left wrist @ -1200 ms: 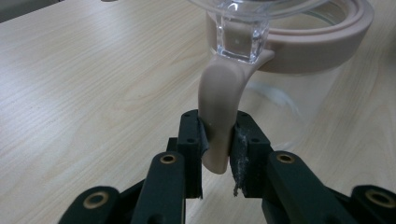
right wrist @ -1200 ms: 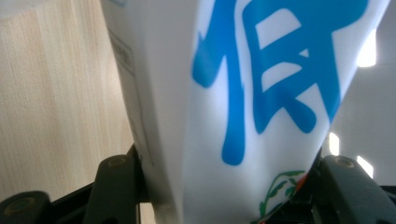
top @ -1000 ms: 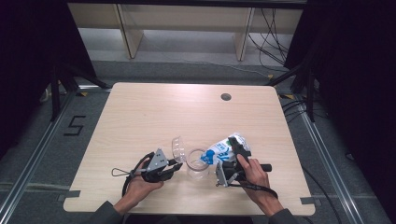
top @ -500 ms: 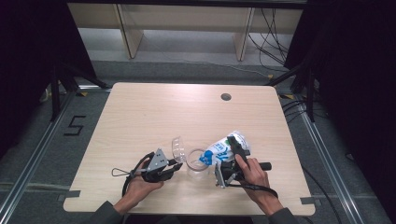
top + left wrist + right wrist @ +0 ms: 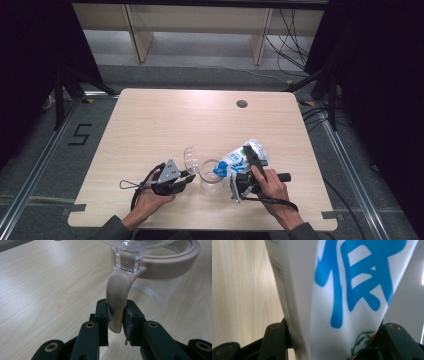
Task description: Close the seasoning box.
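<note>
Barely shifted since a second ago: bag (image 5: 243, 156) tipped a touch nearer the jar (image 5: 210, 175), both hands in much the same spots near the front edge. Pale wood-grain worktop (image 5: 190, 120), rounded corners, one dark round grommet (image 5: 242, 104) toward the far side. Left gripper (image 5: 186, 178) held low in the left hand (image 5: 150, 197), fingers (image 5: 102, 315) pinched on a beige rubbery tab (image 5: 117, 302) that hangs from the jar's rim band. Clear jar just ahead of those fingers, beige sealing ring around the mouth, clear hinged lid (image 5: 190, 157) flipped open and standing up on the side toward the left gripper. Right gripper (image 5: 250, 160) in the right hand (image 5: 270, 185), fingers (image 5: 275, 340) clamped on either side of the white bag with bold blue lettering and a small green mark low down; bag tilted, lower end right at the jar's mouth, upper end lifted up and away. Beyond the worktop: grey floor, tape marks and a "5" (image 5: 80, 134) at the left, metal rails along both sides, light wooden shelving legs (image 5: 135, 30) at the back, loose black cables (image 5: 285, 40), dark curtains (image 5: 380, 75) on either side.
</note>
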Demonstrator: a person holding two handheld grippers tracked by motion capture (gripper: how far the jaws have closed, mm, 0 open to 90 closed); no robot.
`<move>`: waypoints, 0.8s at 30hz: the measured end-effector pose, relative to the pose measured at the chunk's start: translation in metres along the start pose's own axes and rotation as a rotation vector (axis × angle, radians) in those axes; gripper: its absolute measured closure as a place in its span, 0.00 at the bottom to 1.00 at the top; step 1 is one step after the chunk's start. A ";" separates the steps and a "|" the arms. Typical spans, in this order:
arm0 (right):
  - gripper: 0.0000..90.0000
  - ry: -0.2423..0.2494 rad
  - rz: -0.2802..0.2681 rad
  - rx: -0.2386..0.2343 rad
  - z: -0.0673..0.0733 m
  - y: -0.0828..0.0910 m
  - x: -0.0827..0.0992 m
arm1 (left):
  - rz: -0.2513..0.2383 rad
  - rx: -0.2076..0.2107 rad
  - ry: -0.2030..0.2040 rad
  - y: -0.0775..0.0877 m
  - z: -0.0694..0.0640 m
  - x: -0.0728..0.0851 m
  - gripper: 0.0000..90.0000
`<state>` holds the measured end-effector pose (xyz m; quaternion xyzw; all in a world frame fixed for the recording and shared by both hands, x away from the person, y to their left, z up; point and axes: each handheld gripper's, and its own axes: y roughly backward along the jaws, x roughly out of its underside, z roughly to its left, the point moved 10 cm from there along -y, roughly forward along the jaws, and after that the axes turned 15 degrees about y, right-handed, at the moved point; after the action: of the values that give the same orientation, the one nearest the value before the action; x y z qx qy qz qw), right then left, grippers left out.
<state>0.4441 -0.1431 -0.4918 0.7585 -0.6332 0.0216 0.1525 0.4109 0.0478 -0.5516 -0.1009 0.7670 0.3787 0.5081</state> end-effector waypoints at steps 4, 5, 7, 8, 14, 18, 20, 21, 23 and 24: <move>0.52 0.018 0.004 0.012 -0.002 0.001 -0.001 | 0.000 0.000 -0.001 0.000 0.000 0.000 0.83; 0.52 0.049 0.012 0.011 -0.004 0.002 0.000 | 0.001 0.000 -0.001 0.000 0.000 0.000 0.83; 0.53 0.013 0.015 0.012 -0.002 0.002 0.000 | -0.001 0.000 0.001 0.000 0.000 0.000 0.83; 0.53 0.033 -0.005 0.035 -0.004 -0.001 -0.002 | 0.000 0.000 0.000 0.000 0.000 0.000 0.83; 0.53 0.022 0.011 0.021 -0.002 0.000 -0.003 | 0.000 0.000 0.000 0.000 0.000 0.000 0.83; 0.53 0.081 0.021 0.021 -0.006 0.001 -0.004 | 0.000 0.000 0.000 0.000 0.000 0.000 0.83; 0.54 0.084 0.001 0.043 -0.008 -0.001 -0.005 | 0.000 0.000 0.000 0.000 0.000 0.000 0.83; 0.54 0.084 0.001 0.043 -0.008 -0.001 -0.005 | 0.000 0.000 0.000 0.000 0.000 0.000 0.83; 0.54 0.081 0.013 0.025 -0.006 0.000 -0.004 | 0.000 0.000 0.001 0.000 0.000 0.000 0.83; 0.54 0.050 0.018 0.013 -0.003 0.000 -0.003 | 0.001 0.000 0.000 0.000 0.000 0.000 0.83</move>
<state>0.4438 -0.1395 -0.4896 0.7529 -0.6360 0.0461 0.1632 0.4110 0.0478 -0.5516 -0.1007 0.7670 0.3789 0.5080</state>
